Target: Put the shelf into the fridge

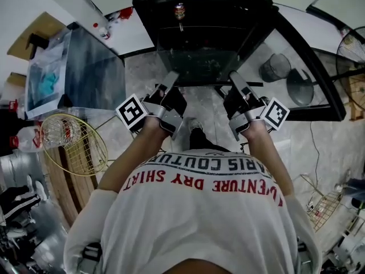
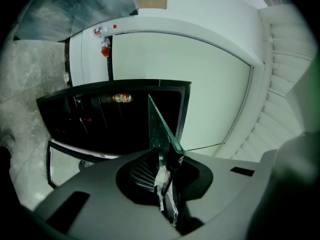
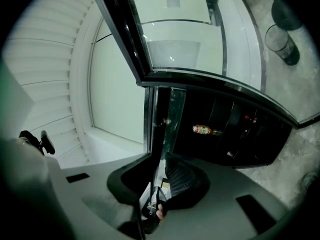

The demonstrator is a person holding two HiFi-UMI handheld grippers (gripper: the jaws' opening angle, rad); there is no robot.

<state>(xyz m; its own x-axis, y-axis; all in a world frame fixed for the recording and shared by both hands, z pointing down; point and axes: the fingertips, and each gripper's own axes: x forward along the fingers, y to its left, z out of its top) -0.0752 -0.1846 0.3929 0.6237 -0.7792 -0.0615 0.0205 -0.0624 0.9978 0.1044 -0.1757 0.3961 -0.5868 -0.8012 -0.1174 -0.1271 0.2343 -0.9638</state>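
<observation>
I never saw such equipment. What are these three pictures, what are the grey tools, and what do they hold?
There is no robot: a person holds a two-jaw gripper in each hand. The head view comes from a camera on the person's head, looking down over a white shirt. The two gripper views come from cameras riding on the grippers, looking along their jaws. The left gripper and the right gripper are each shut on one side edge of a glass shelf, held before an open black fridge. A bottle is inside it. Below is a grey stone floor.
</observation>
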